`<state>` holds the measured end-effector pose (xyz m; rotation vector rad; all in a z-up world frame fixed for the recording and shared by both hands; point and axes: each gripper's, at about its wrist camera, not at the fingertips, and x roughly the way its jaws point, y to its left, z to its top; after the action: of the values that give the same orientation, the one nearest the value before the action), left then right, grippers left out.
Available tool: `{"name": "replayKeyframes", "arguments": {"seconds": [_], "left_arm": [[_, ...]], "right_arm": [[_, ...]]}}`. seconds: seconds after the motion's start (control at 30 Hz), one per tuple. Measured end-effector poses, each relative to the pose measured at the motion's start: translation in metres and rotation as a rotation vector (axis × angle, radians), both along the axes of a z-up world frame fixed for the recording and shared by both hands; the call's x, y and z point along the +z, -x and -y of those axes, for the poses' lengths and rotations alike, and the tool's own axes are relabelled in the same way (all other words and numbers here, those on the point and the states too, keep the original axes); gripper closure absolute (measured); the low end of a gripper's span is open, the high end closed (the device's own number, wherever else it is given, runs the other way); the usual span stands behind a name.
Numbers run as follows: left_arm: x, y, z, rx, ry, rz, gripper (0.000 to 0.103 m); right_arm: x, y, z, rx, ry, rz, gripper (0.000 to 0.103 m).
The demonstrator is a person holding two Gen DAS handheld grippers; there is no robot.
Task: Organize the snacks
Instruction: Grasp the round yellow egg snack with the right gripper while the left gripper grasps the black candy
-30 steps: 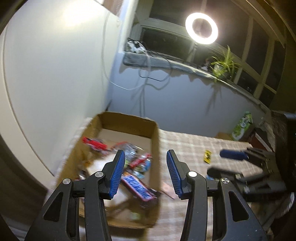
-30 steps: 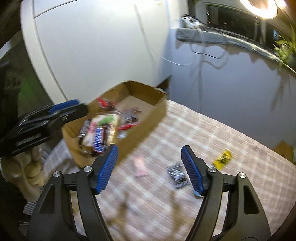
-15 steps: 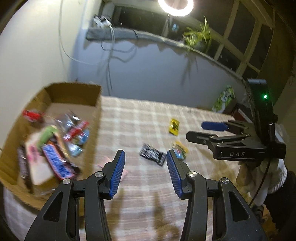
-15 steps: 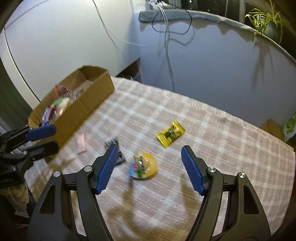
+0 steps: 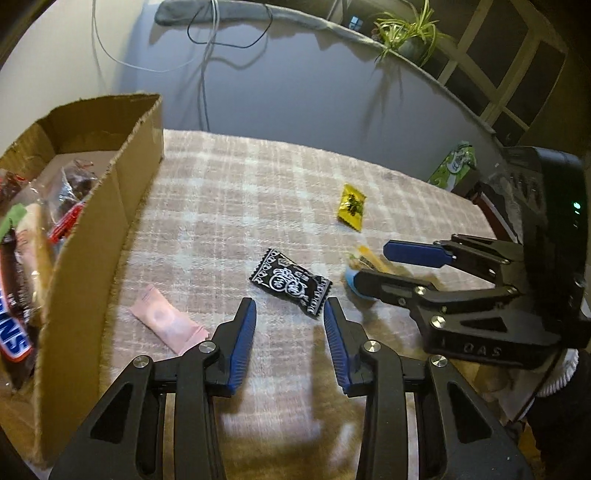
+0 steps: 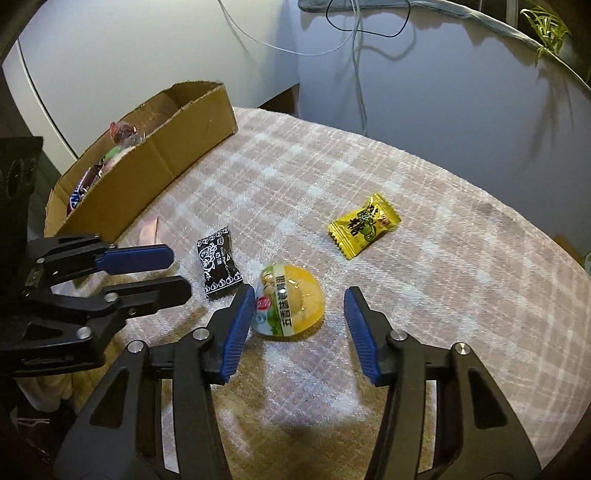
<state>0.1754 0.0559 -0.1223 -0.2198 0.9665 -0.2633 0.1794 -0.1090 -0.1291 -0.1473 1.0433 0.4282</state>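
On the checked cloth lies a black snack packet. My left gripper hovers just short of it, jaws closing, pads clear of it. A yellow jelly cup sits between the fingers of my right gripper. Its jaws are closing too; the left pad is at the cup's edge and the right pad is apart. A yellow candy packet lies farther back. A pink sachet rests beside the cardboard box, which holds several snacks.
The box stands along the table's left side by a white wall. Cables hang down the back wall under a sill with a potted plant. A green package stands beyond the table's far right edge.
Both grippers have swung away from the box and come down over the cloth. Both pairs of jaws have narrowed, the left near the black packet and the right around the jelly cup.
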Motion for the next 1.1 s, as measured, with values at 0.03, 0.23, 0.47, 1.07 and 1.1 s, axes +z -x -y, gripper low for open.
{"name": "replayKeyframes", "arguments": {"seconds": [0.03, 0.23, 0.47, 1.07, 1.1], "left_arm": [[-0.002, -0.001, 0.0, 0.001, -0.001, -0.002, 0.068], [-0.005, -0.009, 0.004, -0.004, -0.021, 0.002, 0.068], [-0.005, -0.018, 0.016, -0.024, -0.062, 0.01, 0.068], [-0.006, -0.02, 0.04, -0.042, -0.23, 0.071, 0.08], [-0.005, -0.019, 0.039, -0.038, -0.222, 0.072, 0.08]], "right_arm": [[-0.002, -0.001, -0.001, 0.004, 0.001, -0.002, 0.05], [-0.007, -0.005, -0.006, 0.021, 0.028, 0.014, 0.059], [-0.006, -0.006, 0.003, 0.009, 0.032, 0.022, 0.078], [0.001, 0.001, 0.033, -0.066, 0.006, 0.033, 0.082], [0.003, 0.002, 0.034, -0.067, 0.006, 0.036, 0.082]]}}
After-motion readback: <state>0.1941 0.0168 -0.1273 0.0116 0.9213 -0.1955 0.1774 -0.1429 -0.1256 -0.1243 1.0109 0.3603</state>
